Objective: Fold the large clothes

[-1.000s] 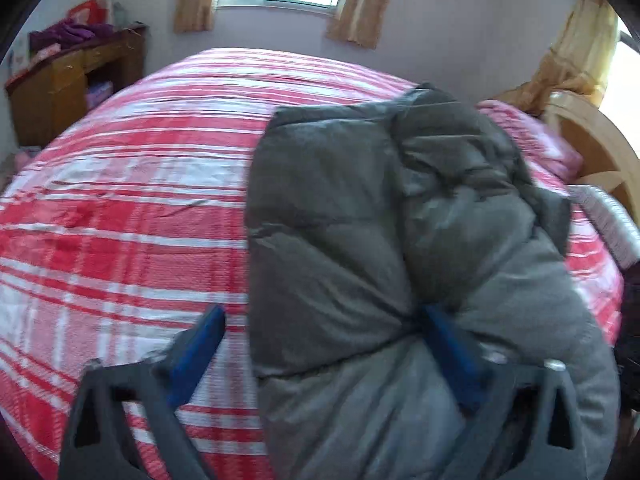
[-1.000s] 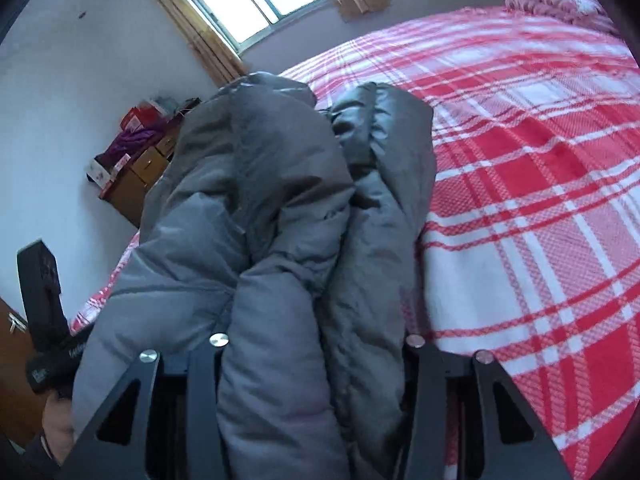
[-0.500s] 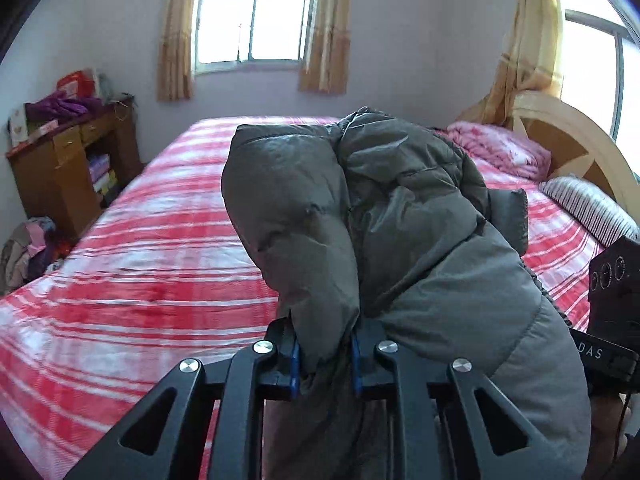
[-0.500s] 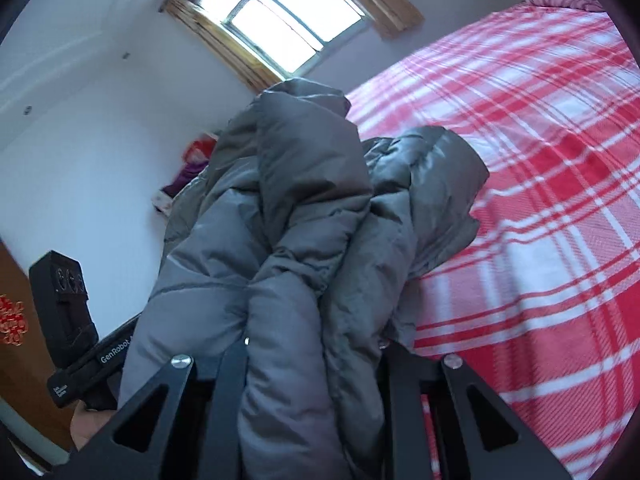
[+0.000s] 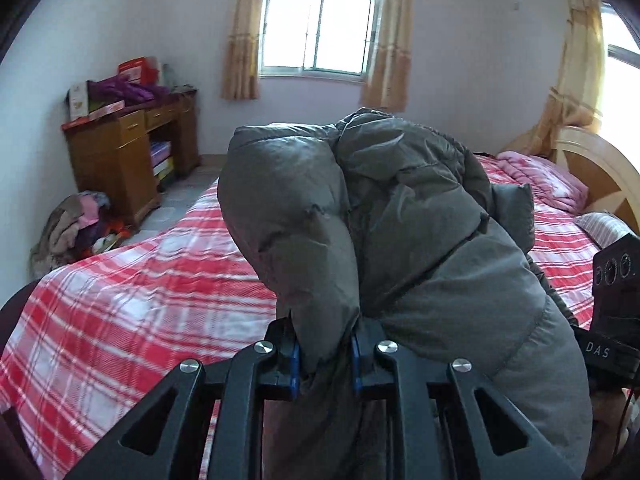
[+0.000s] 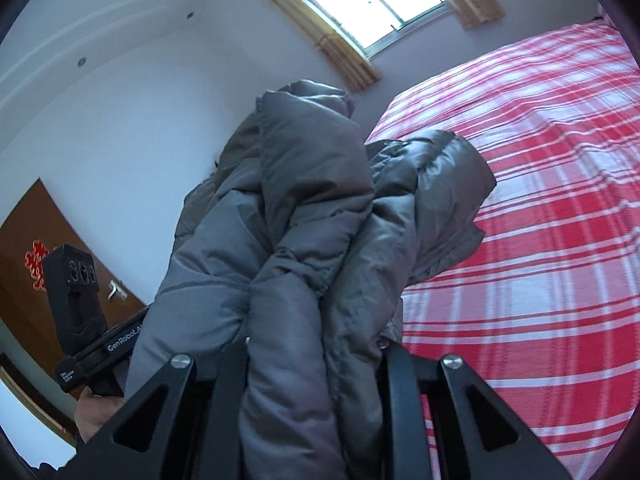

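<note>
Grey quilted puffer jacket (image 5: 404, 216): held bunched in the air above the red-and-white plaid bed (image 5: 132, 300), left gripper (image 5: 324, 360) and right gripper (image 6: 314, 364) each clamped on thick folds; likely light, soft, slick-shelled, best pinched at seams.

jacket (image 5: 420, 240) centre frame above bed (image 5: 140, 300), left gripper (image 5: 324, 354) below it at bottom centre, desk (image 5: 120, 152) upper left, window (image 5: 320, 32) top centre, headboard (image 5: 596, 168) right edge
</note>
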A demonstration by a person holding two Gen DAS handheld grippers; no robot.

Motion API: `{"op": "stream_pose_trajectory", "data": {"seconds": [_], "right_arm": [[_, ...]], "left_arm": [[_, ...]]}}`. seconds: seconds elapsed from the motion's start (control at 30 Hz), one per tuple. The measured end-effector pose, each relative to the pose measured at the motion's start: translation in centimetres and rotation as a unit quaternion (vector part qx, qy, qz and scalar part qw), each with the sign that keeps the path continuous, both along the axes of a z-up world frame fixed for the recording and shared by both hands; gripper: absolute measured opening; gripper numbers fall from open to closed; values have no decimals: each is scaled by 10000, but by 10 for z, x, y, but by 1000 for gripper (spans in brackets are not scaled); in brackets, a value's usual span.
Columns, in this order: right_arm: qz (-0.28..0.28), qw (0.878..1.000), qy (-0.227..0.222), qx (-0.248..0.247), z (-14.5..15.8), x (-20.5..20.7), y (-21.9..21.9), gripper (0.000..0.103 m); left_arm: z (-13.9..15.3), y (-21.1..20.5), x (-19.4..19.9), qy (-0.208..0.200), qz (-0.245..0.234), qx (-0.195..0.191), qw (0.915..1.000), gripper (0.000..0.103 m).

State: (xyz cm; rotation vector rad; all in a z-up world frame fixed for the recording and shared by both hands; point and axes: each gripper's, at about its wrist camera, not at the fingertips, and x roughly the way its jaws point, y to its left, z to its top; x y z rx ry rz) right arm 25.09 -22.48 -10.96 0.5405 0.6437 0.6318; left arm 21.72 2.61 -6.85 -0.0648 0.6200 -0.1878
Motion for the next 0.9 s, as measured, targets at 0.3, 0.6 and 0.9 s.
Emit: {"op": "stream_pose_trajectory", "data": {"seconds": [0.3,0.6,0.9], "right_arm": [[363,9988,126,-295,-14,37,48,21],[529,9963,339,-582,-37,77,74,21],[623,9923,654,-847,-57,90,100,21]], "left_arm": [[-30,48,-1,180,380,4,9991,18],[-65,82,11,484,616,88,9969,18],[-94,96,18,714,871,311,9932,29]]}}
